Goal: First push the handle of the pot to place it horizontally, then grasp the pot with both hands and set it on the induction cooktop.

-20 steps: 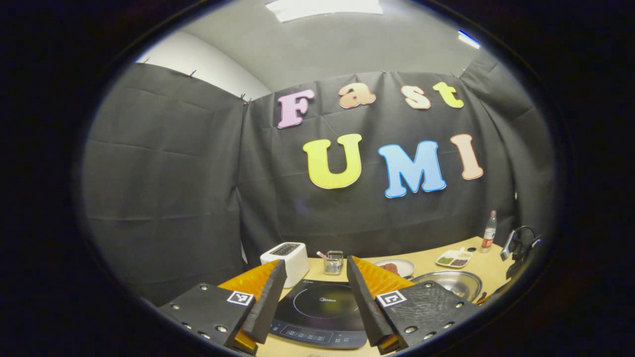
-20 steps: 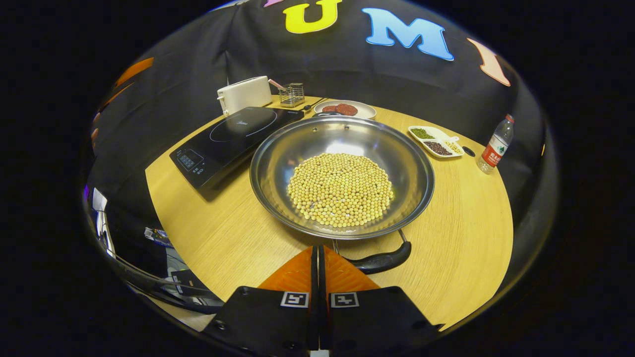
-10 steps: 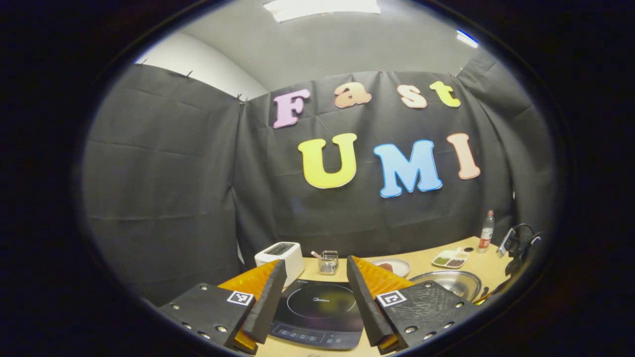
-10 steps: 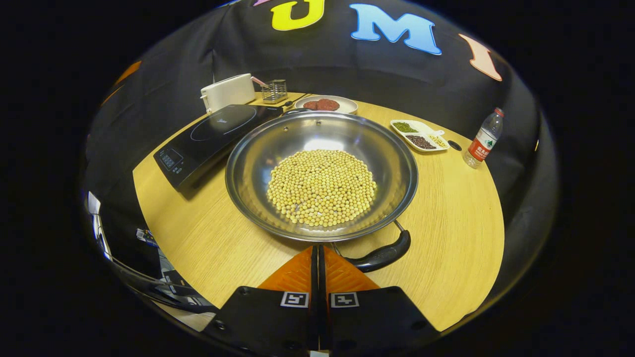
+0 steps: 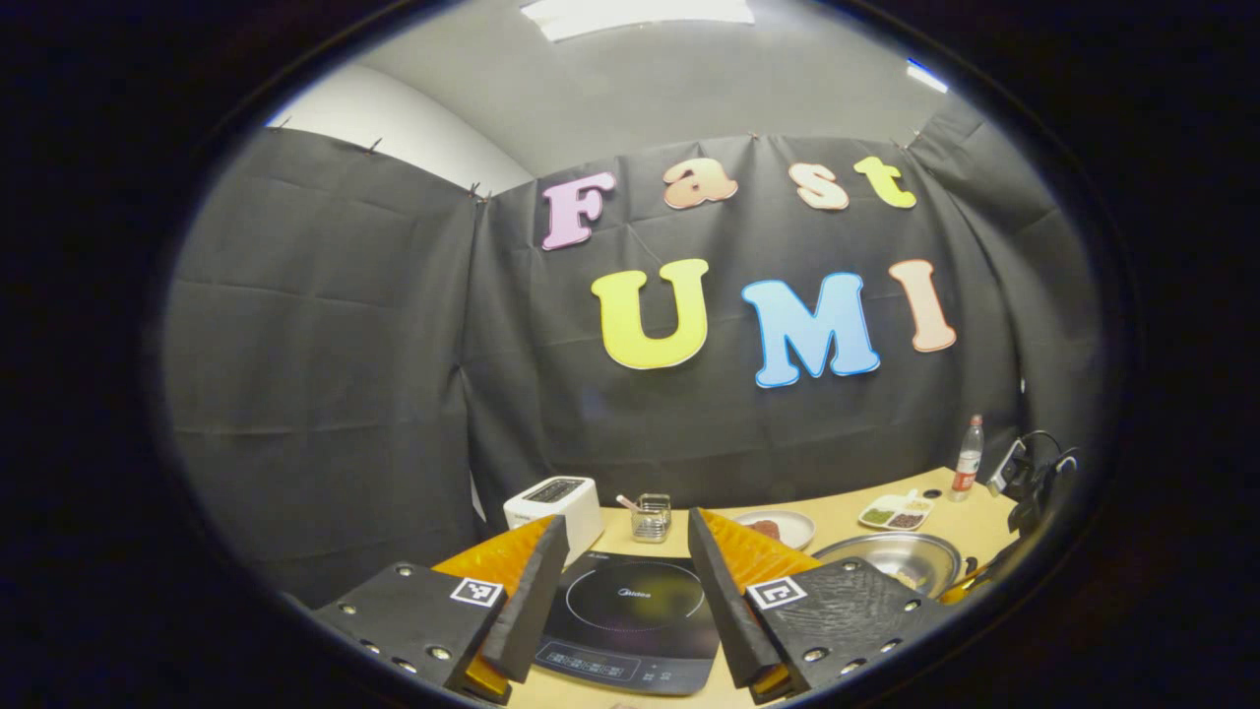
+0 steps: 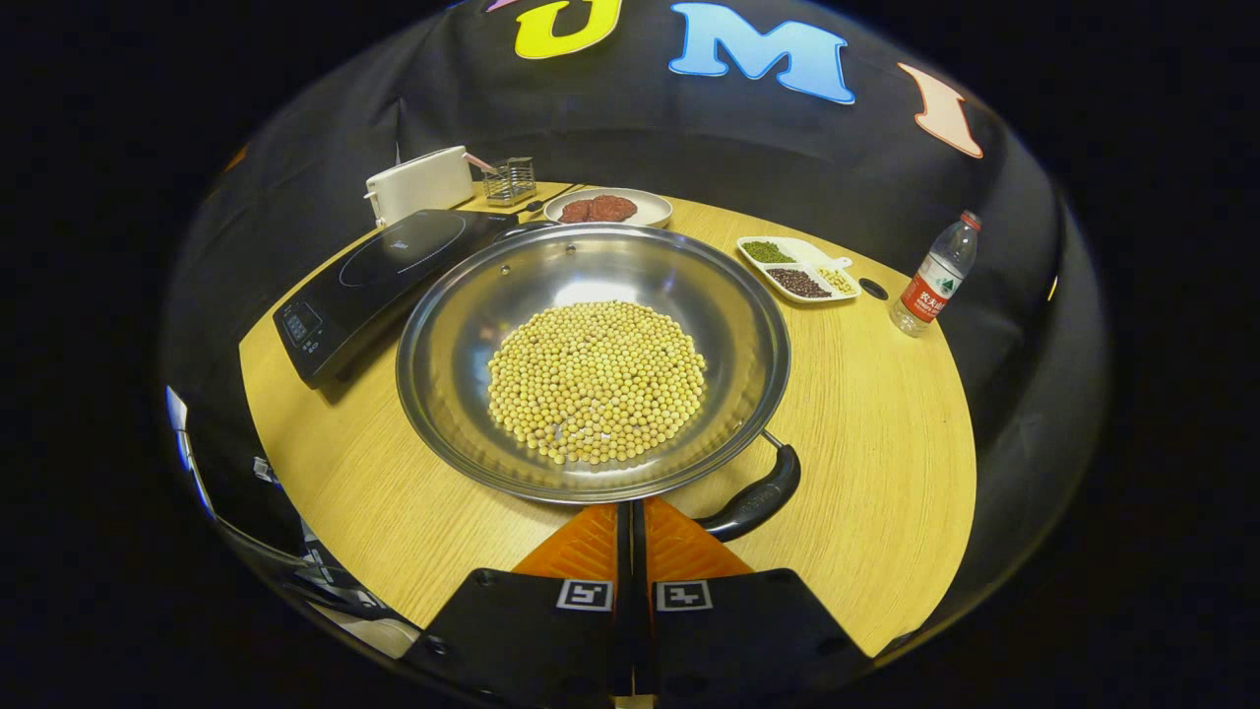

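- The pot [image 6: 593, 359] sits in the middle of the round wooden table [image 6: 886, 473], loaded with a big pile of yellow beans [image 6: 597, 381]. The cooktop [image 6: 379, 276] is just beside it, off toward the toaster [image 6: 418, 183] side.
- The right gripper [image 6: 631, 527] is clenched tight, fingers pressed together with nothing between them. Its tips sit right at the near rim of the pot, just beside the black handle [image 6: 756, 494].
- That handle looks angled off to one side, so I'd say the push step isn't finished.
- If I were doing it, I'd use the closed fingertips like a blunt poker: press on the side of the handle near its far end and nudge slow and steady. Too hard and the whole pot slides, or the beans start rolling around.
- Keep the push low and sideways, not downward. Tipping a shallow pot this full looks like a mess waiting to happen.
- The left gripper [image 5: 618, 591] hangs over by the cooktop [image 5: 630, 615] with its fingers spread wide and empty. The pot [image 5: 891, 556] shows off to its side.
- Good place to wait, since the two-handed lift comes next.
- The plate [image 6: 610, 207], the snack tray [image 6: 797, 271] and the bottle [image 6: 933, 276] are well apart from the action.
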Available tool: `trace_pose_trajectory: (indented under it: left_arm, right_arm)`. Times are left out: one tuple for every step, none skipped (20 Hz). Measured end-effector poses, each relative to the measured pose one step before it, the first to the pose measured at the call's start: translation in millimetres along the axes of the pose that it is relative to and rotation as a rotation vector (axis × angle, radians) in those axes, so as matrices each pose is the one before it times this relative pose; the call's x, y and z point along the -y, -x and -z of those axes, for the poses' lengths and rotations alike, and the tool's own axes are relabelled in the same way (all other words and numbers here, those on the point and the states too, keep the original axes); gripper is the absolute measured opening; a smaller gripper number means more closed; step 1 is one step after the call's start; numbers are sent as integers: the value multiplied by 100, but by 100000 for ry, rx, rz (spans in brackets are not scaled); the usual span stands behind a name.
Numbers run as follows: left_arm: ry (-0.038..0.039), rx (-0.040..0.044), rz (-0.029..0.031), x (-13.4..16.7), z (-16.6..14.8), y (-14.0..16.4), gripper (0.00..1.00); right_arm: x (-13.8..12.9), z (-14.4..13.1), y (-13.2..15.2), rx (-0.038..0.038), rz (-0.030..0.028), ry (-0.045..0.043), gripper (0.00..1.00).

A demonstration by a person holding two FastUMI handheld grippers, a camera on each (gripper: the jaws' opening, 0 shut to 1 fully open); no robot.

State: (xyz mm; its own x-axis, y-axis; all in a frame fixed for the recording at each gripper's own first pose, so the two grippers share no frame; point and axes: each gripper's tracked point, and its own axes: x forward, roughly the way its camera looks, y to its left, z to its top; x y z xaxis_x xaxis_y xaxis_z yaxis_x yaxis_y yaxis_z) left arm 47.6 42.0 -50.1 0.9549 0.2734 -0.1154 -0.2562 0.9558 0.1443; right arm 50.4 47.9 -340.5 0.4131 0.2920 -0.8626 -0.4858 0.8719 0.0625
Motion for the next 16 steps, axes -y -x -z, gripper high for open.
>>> trace_pose_trajectory:
  left_arm:
    - [-42,-144,8,130,62,-169,71]
    - [52,-300,19,177,173,-77,71]
    - [43,-250,-85,162,79,-178,72]
    - [28,-298,-131,84,104,19,71]
    - [67,-180,-108,76,-30,-144,71]
    - [25,-290,-207,55,110,-4,71]
    - [52,-213,-207,94,115,-93,71]
    - [43,-297,-182,77,181,-132,71]
    - [-11,-250,-84,61,40,-75,71]
    - [15,-476,-83,164,110,22,71]
    - [15,-458,-73,109,161,-6,71]
    - [-16,-328,-211,169,79,-21,72]
    - [-22,-261,-257,103,-16,-23,72]
    - [-28,-144,-299,34,148,16,72]
    - [-54,-35,-216,103,-105,-40,72]
    - [-238,56,-252,195,73,-32,75]
  right_arm:
    - [360,-89,-89,-174,488,456,2]
    - [378,-70,-114,-57,618,644,2]
    - [320,-141,-95,-68,525,650,2]
    - [365,-28,-180,-17,601,645,2]
    - [323,-174,-156,20,493,483,2]
    - [293,-70,-169,-79,268,154,2]
    - [248,-48,-233,-207,73,-138,2]
    - [272,-76,-146,-137,42,-202,0]
    - [299,-86,-226,-48,208,-185,0]
    - [337,-77,-105,17,283,-96,2]
    - [343,-6,-199,-136,246,-520,2]
    - [261,-18,-168,-263,-164,-826,2]
    - [325,-106,-220,-204,-83,-871,2]
    - [426,-95,-142,-16,175,-605,2]
    - [352,-159,-116,96,265,-328,2]
    - [339,-133,-225,137,304,-310,2]
